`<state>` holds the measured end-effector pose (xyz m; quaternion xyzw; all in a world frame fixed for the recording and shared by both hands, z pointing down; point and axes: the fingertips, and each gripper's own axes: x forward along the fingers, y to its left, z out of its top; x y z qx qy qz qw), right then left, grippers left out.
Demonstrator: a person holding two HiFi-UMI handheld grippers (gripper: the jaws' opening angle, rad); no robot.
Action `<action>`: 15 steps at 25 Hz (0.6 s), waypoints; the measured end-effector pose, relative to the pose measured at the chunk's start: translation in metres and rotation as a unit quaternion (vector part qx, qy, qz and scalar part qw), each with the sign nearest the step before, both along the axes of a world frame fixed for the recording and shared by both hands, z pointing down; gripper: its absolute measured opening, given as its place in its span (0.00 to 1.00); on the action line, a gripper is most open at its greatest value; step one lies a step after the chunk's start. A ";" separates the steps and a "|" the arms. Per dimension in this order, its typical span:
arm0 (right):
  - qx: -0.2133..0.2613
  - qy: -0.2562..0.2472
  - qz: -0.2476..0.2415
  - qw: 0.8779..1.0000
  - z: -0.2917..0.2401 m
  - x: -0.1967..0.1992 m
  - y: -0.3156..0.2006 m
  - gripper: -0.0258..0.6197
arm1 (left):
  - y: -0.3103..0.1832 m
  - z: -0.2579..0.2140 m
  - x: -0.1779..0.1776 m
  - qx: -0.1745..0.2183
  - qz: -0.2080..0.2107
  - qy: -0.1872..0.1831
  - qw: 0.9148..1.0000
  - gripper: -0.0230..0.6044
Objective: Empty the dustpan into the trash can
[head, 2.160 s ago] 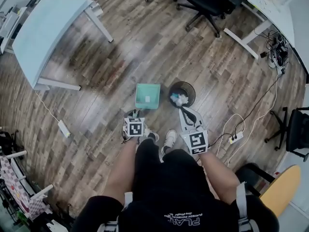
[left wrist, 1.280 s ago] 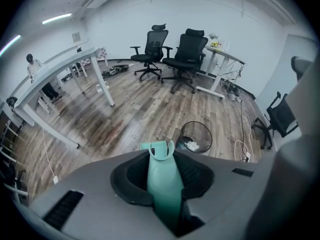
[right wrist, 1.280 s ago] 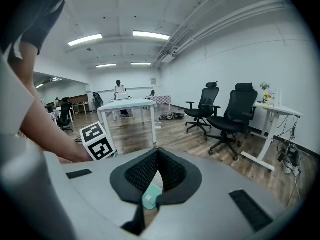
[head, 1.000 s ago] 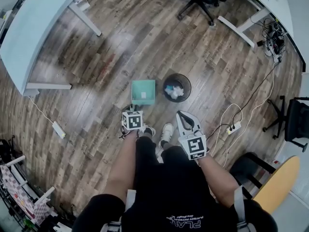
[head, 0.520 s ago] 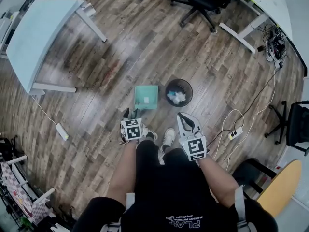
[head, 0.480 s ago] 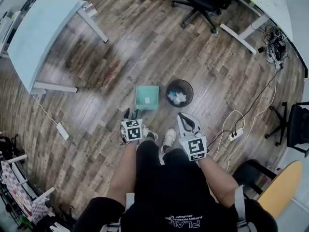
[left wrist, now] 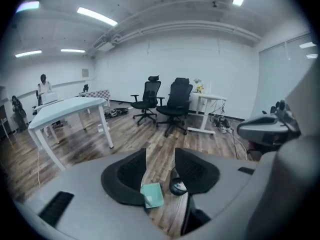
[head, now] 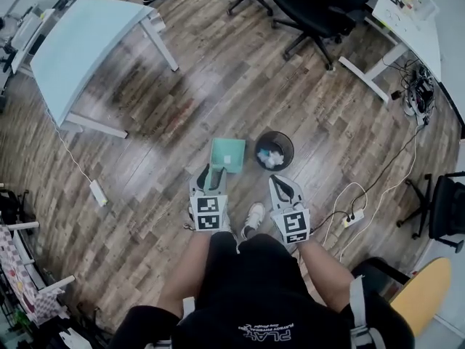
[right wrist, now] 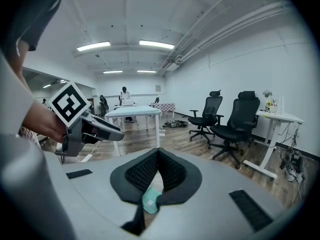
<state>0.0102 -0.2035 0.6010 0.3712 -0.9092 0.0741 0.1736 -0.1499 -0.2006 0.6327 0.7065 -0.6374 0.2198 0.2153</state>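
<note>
The left gripper (head: 210,174) has just been opening its jaws, and they now stand apart with nothing between them; through the gap its own view shows only the floor (head: 218,86) and, further off, the dustpan (head: 227,155). Compared with a second ago, when this gripper sat low behind the dustpan's near edge, it is now raised and drawn back towards the person, so it looks to have let go of the dustpan and lifted away. The teal dustpan lies flat on the wooden floor, just beside the trash can (head: 290,151) on its left, in much the same spot as in the earlier head views, and no jaws touch it. The trash can stands upright with crumpled white paper (head: 272,155) inside. The right gripper (head: 283,186) hovers in front of the person's right side, its jaws closed tip to tip on nothing; the teal patch showing below them in its view is the dustpan on the floor beyond. Whether the small pale mark on the dustpan is a leftover scrap cannot be told. Judging by this, the emptying seems finished and the dustpan set down.
</note>
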 end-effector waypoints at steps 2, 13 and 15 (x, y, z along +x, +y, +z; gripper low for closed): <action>0.009 0.000 -0.001 1.000 -0.008 -0.003 0.005 0.06 | 0.005 -0.018 0.007 0.022 0.011 0.009 1.000 0.34; 0.075 -0.030 0.032 0.996 -0.077 -0.024 0.070 0.06 | 0.070 -0.081 -0.005 0.091 0.015 0.043 0.995 0.08; 0.085 -0.036 0.039 0.995 -0.090 -0.025 0.088 0.06 | 0.088 -0.091 -0.003 0.099 0.025 0.053 0.993 0.07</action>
